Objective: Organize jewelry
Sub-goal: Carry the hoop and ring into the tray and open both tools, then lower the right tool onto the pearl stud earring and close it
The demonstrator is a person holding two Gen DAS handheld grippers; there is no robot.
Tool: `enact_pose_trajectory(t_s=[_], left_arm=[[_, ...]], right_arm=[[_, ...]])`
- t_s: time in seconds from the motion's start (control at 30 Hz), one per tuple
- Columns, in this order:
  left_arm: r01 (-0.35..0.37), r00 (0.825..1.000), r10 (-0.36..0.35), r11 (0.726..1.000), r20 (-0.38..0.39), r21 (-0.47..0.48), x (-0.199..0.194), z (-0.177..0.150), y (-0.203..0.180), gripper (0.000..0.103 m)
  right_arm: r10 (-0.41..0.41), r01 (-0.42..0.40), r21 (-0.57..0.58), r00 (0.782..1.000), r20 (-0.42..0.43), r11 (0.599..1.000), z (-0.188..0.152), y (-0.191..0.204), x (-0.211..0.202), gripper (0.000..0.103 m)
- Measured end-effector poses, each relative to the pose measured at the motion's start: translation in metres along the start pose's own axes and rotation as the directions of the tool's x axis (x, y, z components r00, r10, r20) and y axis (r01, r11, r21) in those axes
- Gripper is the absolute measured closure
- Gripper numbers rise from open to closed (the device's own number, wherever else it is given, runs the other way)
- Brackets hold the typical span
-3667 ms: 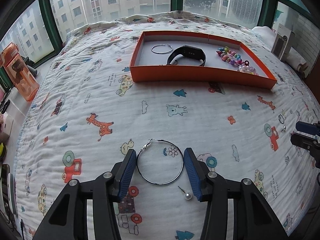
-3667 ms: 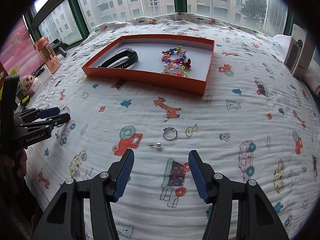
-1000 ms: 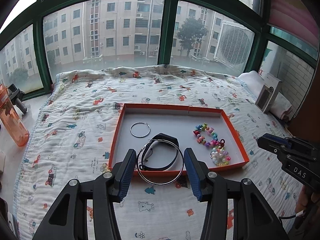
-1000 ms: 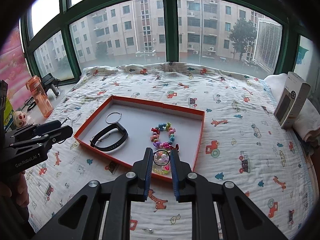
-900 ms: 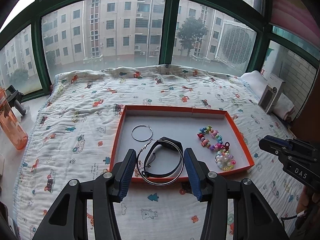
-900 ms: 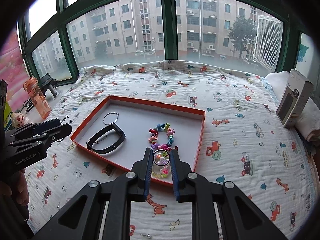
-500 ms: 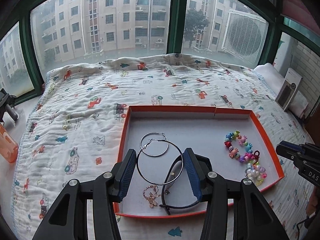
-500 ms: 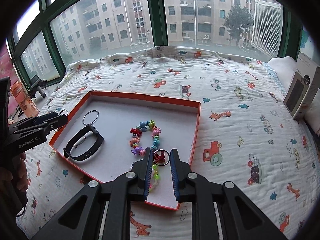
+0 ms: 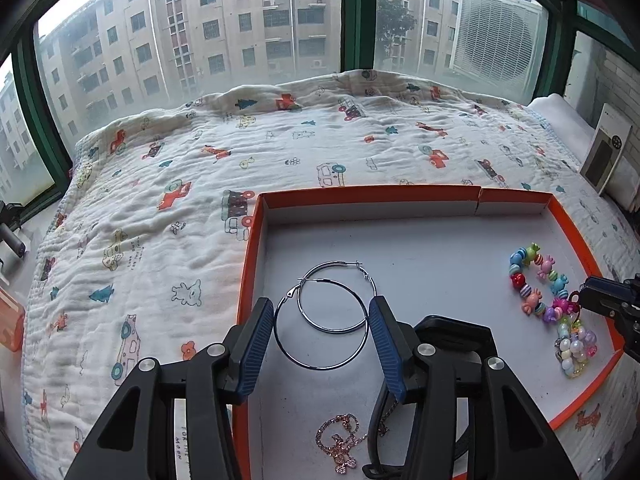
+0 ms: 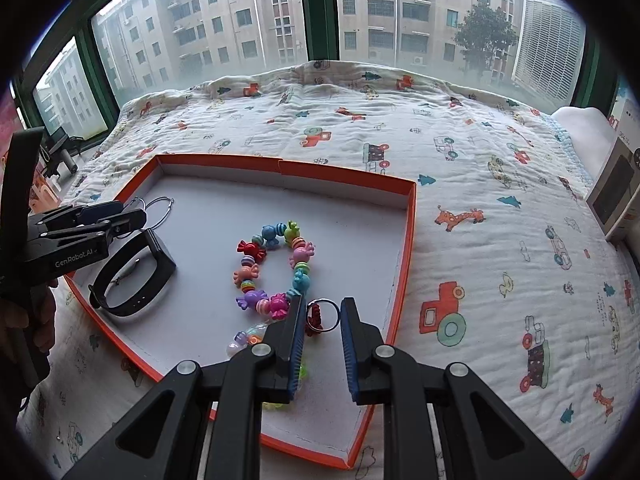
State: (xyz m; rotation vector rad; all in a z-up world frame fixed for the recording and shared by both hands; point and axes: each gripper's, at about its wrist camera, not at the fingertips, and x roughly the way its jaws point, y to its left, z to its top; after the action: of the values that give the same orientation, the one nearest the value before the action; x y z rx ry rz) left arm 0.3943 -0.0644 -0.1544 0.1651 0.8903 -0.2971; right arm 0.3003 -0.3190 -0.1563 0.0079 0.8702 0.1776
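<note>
My left gripper is shut on a large silver hoop earring, held just above the left part of the orange tray. A matching hoop lies on the tray floor right behind it. My right gripper is shut on a small silver ring, low over the tray's near right part, beside the candy-bead bracelet. A black wristband and a rose-gold chain also lie in the tray. The left gripper shows at the tray's left rim in the right wrist view.
A clear-bead bracelet lies by the tray's right rim. A printed quilt covers the bed. A grey box stands at the right edge, an orange bottle off the left edge. Windows close off the back.
Both grippers closed on the hoop and the ring on the quilt, lifted them, then moved forward and down over the tray. The tray now fills both views.
</note>
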Motion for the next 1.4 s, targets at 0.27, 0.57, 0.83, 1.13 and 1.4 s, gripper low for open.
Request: enact_pose_trajectory(t_s=[0.27,0.57,0.83,1.13,1.4], left_arm=[[-0.003,1.000,0.003,1.000,-0.004,0.020,0.001,-0.002,-0.005,0.049],[-0.005,1.000,0.005,1.000,0.010,0.028,-0.003,-0.003,-0.006,0.049],[-0.001,0.999,0.000,1.000,0.039,0.020,-0.029,-0.003,-0.005,0.048],[0.012,0.997,-0.011,1.000,0.082,-0.012,-0.099,-0.028,-0.005,0.044],[0.019,0.996,-0.016,0.999,0.082,-0.036,-0.154,-0.083,-0.005,0.043]], right_arm=[[0.007,-0.007,0.007,1.000,-0.006,1.000,0.000,0.001,0.003,0.082],[0.020,-0.020,0.013,1.000,0.003,1.000,0.000,-0.004,0.001,0.082],[0.029,-0.029,0.007,0.999,0.030,1.000,0.001,-0.003,-0.022,0.081],[0.052,-0.052,0.003,0.998,0.019,0.999,-0.025,0.004,-0.059,0.076],[0.081,-0.083,-0.036,0.995,-0.062,0.996,-0.073,0.021,-0.074,0.075]])
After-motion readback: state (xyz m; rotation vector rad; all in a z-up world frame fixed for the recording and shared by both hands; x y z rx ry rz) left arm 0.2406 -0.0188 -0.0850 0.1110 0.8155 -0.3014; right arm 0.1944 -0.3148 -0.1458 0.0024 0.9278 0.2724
